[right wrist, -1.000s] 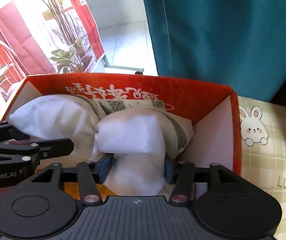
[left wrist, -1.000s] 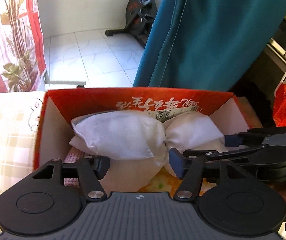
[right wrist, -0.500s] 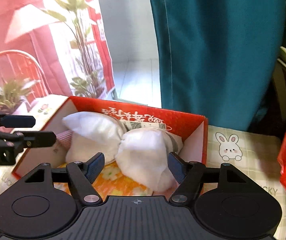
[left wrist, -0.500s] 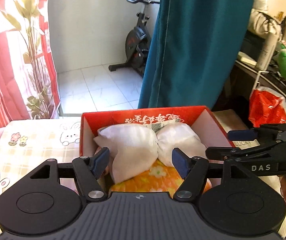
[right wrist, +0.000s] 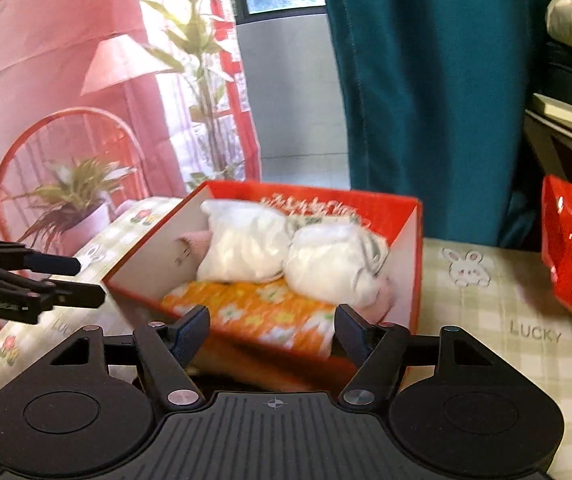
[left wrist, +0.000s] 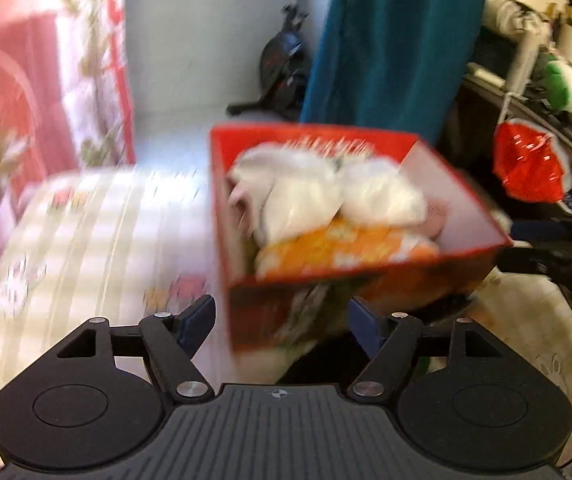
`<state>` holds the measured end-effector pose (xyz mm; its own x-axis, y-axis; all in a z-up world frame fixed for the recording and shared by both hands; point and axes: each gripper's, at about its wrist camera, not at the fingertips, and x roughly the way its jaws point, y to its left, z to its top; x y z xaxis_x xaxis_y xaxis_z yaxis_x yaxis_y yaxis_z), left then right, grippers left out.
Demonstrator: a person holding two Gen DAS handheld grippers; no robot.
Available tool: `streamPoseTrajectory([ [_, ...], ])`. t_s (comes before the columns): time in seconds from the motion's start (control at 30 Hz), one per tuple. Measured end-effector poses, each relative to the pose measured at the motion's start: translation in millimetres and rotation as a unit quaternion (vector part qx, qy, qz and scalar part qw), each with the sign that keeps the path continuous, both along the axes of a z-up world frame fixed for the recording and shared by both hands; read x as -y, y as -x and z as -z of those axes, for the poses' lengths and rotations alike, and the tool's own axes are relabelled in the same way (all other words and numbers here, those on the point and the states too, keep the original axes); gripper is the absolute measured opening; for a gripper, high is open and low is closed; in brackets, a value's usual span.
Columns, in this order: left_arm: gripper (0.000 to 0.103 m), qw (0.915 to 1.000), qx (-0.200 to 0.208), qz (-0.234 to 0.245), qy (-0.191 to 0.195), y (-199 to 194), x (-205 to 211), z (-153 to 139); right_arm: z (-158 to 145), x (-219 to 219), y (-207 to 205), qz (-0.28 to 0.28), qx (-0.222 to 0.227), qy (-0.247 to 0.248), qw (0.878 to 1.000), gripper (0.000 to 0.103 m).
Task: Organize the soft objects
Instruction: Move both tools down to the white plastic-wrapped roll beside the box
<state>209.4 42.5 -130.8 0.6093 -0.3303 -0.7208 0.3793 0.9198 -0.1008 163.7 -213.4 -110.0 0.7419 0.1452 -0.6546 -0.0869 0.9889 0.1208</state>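
The two white cloth bundles (right wrist: 286,252) lie in the red box (right wrist: 410,264) on the table (right wrist: 506,312), probably light and squashy, best pinched at the bulging middle, while left gripper (left wrist: 281,324) and right gripper (right wrist: 271,328) fingers stand apart, empty.

An open red cardboard box (right wrist: 412,264) stands on the checked surface (right wrist: 498,312), white inside, with white lettering on its far inner wall. Two white soft bundles (right wrist: 245,246) lie side by side at the back, touching. An orange cloth with white flowers (right wrist: 253,312) lies flat in front of them. A pink soft piece (right wrist: 195,242) shows at the left bundle's edge
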Motion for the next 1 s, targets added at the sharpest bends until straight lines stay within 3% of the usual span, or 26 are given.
streamPoseTrajectory([
  [0.33, 0.075, 0.9964, -0.061, -0.051, 0.029, -0.8, -40.1, 52.8, 63.8, -29.7, 45.4, -0.022, -0.051, -0.006, 0.998, 0.062],
  [0.77, 0.075, 0.9907, -0.101, -0.035, 0.084, 10.5, -40.5, 89.6, 120.2, -52.5, 62.7, -0.031, -0.085, 0.006, 0.996, 0.058],
  [1.0, 0.066, 0.9896, -0.099, -0.03, 0.1, 22.1, -40.9, 99.0, 135.2, -45.6, 61.5, -0.011, -0.098, -0.015, 0.995, 0.061],
])
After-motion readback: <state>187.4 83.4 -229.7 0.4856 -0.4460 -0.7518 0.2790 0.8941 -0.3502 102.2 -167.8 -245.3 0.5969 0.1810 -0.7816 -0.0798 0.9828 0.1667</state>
